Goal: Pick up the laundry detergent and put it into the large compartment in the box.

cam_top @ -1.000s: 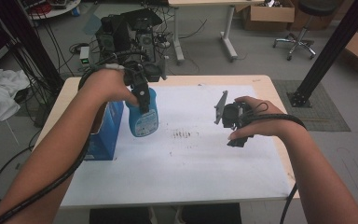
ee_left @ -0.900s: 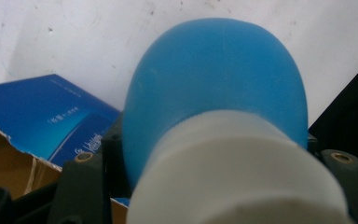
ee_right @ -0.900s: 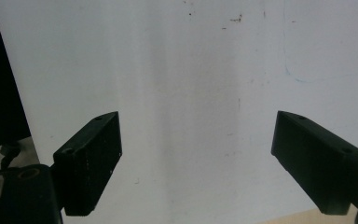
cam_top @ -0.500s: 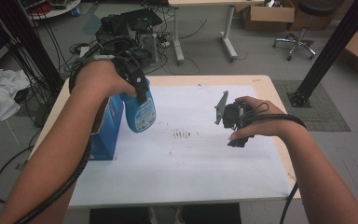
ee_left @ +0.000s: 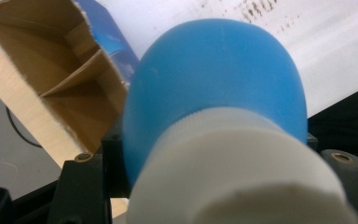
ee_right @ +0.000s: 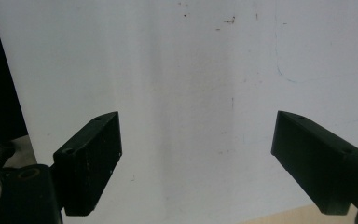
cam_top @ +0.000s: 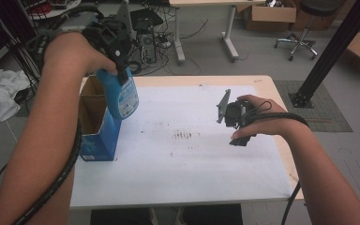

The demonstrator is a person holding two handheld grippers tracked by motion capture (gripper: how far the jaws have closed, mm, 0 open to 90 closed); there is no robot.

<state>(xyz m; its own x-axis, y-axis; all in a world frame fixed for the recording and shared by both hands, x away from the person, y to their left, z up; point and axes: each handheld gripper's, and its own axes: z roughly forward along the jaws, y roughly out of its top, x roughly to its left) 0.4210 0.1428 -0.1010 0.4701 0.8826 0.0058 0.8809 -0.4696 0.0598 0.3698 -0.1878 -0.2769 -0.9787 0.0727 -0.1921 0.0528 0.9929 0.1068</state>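
So the left tool [cam_top: 115, 44] is clamped on a blue bottle [cam_top: 122, 96] by its neck end, holding it up in the air above the open cardboard box [cam_top: 93, 124] at the left side of the surface [cam_top: 272, 89]. From the high view the bottle hangs down from the tool, label facing out toward the middle of the surface, its bottom end level with the box's open top and just beside the near right corner of it. It's clear of the white sheet [cam_top: 192, 173] that covers most of the surface.

From the left gripper view you're looking straight down the bottle: white cap [ee_left: 242, 172] up close and blurry, blue body [ee_left: 214, 84] bulging out past it, a black jaw on either side of the neck. Past the bottle you can see into the box [ee_left: 51, 70], brown inside with a cardboard divider splitting it into compartments, blue printed outside. Can't tell which compartment the bottle is over.

The right tool [cam_top: 232, 117] is out over the right half of the sheet, held in the person's right hand [cam_top: 258, 122], nothing in it. In the right gripper view its two black jaws are spread wide apart with just the white sheet [ee_right: 191, 93] between them, which has a few small specks and faint marks on it.

There's a patch of small dark marks [cam_top: 185, 136] on the sheet roughly in the middle, between the two tools
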